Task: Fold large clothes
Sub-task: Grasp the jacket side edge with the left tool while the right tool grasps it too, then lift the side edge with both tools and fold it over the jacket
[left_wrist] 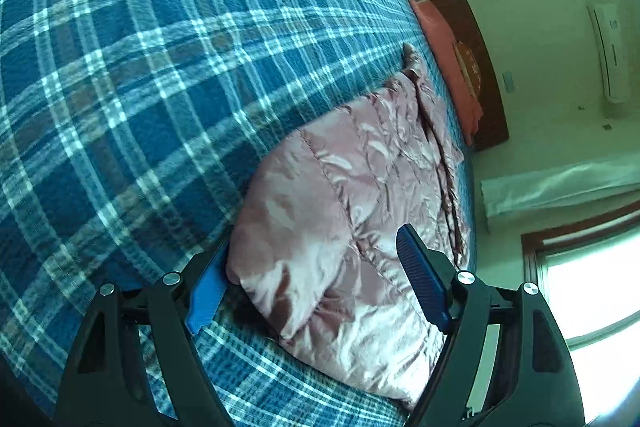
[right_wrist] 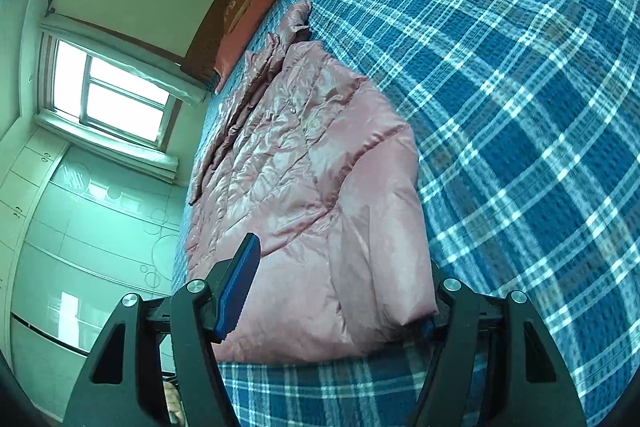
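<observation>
My left gripper (left_wrist: 316, 279) and right gripper (right_wrist: 336, 291) are both wide, holding nothing. The pink jacket (left_wrist: 360, 195) looks puffy, soft and slippery. I'd grab its near corners.

Glossy quilted pink jacket (left_wrist: 352, 211) lies on matt, textured plaid bedspread (left_wrist: 160, 67).

A jacket (right_wrist: 304, 187) lies on the bed (right_wrist: 520, 147), its near end between both grippers' fingers; a pillow (right_wrist: 256, 23) sits beyond.
</observation>
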Tool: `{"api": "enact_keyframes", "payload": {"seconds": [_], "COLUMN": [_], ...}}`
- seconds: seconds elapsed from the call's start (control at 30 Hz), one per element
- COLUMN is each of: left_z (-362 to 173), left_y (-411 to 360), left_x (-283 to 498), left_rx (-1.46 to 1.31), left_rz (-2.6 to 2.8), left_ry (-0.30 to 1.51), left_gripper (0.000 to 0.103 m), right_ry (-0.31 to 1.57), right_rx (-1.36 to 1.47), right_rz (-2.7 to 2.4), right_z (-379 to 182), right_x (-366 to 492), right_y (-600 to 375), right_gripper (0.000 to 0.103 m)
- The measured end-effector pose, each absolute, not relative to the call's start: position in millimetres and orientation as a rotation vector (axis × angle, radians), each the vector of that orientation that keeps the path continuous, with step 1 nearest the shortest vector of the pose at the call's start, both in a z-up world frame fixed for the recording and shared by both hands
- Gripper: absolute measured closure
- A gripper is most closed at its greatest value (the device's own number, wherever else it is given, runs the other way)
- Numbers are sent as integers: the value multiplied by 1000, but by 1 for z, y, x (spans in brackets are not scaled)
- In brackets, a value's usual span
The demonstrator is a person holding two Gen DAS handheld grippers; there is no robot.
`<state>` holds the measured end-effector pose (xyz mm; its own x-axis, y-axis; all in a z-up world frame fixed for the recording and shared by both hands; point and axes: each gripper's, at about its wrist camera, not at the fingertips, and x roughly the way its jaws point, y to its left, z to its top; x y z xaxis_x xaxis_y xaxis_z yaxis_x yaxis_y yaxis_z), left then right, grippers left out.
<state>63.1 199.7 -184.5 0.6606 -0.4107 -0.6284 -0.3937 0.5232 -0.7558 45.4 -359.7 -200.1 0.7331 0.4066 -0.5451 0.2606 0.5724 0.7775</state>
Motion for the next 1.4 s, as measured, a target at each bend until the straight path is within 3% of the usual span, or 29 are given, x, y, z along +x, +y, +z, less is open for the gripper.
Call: {"api": "enact_keyframes", "payload": {"seconds": [0.13,0.17,0.2,0.3,0.37,0.4,0.47,0.57,1.2,1.4], "left_z": [-182,-178,-176,-171,-172,-175,-178,-176,-39,-18], "left_y": [193,187,184,176,173,173,175,178,191,178], "left_x": [71,74,76,81,85,88,89,89,5,45], "left_rx": [-1029,-1017,-1001,-926,-884,-886,-908,-908,-861,-817], "left_rz": [-2,-22,-27,-22,-2,0,-19,-34,-323,-361], "left_ry": [888,879,881,875,885,899,903,887,636,625], "left_gripper": [26,35,38,41,45,48,87,96,98,98], "right_ry": [768,756,737,748,764,767,761,723,494,467], "right_rx": [965,969,974,957,948,957,982,1012,954,946], "right_rz": [62,52,41,8,-8,-4,12,54,256,309], "right_z": [-205,-204,-203,-204,-208,-211,-214,-208,-87,-69], "right_x": [59,62,66,77,82,84,83,79,-19,27], "right_y": [-354,-356,-355,-351,-347,-346,-348,-352,-364,-366], "right_gripper": [38,39,40,55,75,79,88,92,94,94]}}
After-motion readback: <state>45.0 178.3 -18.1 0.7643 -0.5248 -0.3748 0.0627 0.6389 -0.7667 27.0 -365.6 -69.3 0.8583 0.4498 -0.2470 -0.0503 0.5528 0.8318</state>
